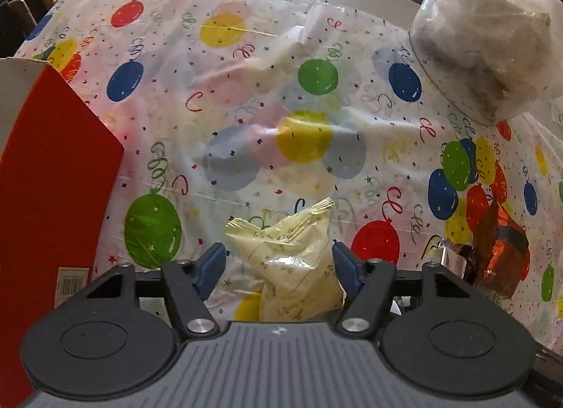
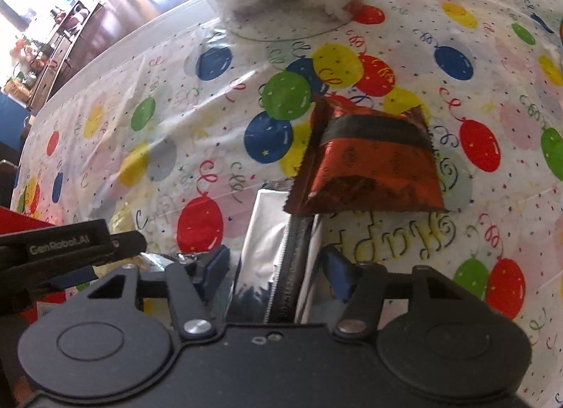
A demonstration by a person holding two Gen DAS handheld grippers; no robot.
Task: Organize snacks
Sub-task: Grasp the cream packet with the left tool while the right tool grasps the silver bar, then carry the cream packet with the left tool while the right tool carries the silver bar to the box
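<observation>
Left wrist view: the left gripper is straddling a pale yellow snack packet on the near tabletop, jaws unclenched. The right gripper likewise is bracketing a silver packet. Pickup step; next, each needs clamping.

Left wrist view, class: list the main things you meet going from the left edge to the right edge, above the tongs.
Red box → pale yellow snack packet → copper foil packet. The clear bag of white snacks sits further back, at the upper right, so it is left out of the order.
</observation>
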